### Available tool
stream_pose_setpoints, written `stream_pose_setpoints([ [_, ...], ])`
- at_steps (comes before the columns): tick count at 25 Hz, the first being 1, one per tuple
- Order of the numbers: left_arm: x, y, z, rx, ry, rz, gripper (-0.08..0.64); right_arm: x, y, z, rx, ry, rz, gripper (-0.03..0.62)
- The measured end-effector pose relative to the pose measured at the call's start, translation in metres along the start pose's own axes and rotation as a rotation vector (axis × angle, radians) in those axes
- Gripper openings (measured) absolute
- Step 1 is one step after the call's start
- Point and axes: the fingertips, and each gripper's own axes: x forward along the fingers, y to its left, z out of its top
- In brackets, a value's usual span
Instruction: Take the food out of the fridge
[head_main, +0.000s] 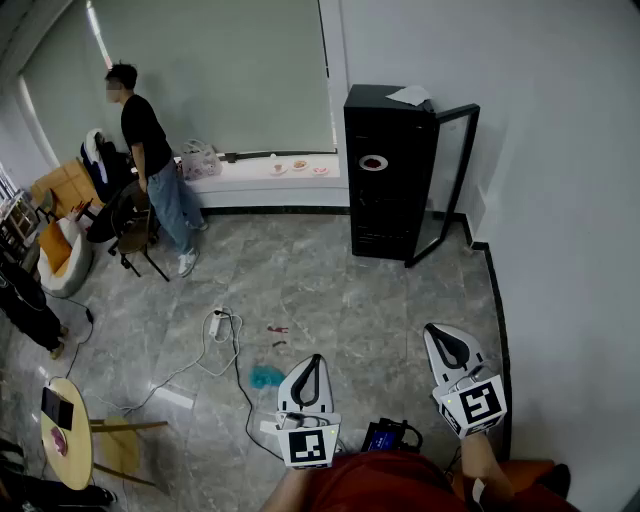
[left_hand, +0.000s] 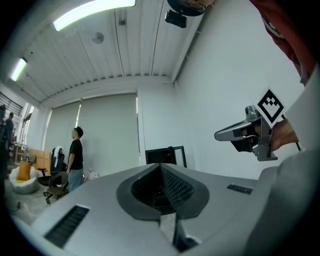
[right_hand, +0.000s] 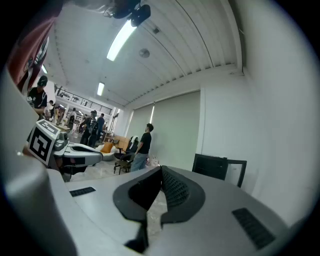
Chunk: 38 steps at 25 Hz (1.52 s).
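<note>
The black fridge (head_main: 388, 190) stands against the far wall, upper right of centre in the head view, its glass door (head_main: 447, 178) swung open to the right. A small white plate (head_main: 374, 162) with something reddish shows on its upper shelf, and a white sheet (head_main: 409, 95) lies on top. Both grippers hover low in the frame, well apart from the fridge. The left gripper (left_hand: 161, 166) has its jaws closed together on nothing, and so does the right gripper (right_hand: 161, 169). A person (head_main: 150, 165) stands at upper left.
</note>
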Motion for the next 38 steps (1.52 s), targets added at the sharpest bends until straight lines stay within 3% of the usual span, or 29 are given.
stream_pose_setpoints([
  [10,0.026,-0.012,-0.002,0.003,0.003,0.006,0.014,0.003,-0.029,-0.009,0.0,-0.001,-0.012,0.021],
  [27,0.085,-0.079,-0.001,-0.005,0.003,-0.006,0.014,-0.013,-0.111,-0.039,0.03,0.01,-0.026,0.021],
  [38,0.123,-0.081,-0.005,0.001,0.014,-0.032,0.014,0.007,-0.136,-0.051,0.045,0.041,-0.057,0.021],
])
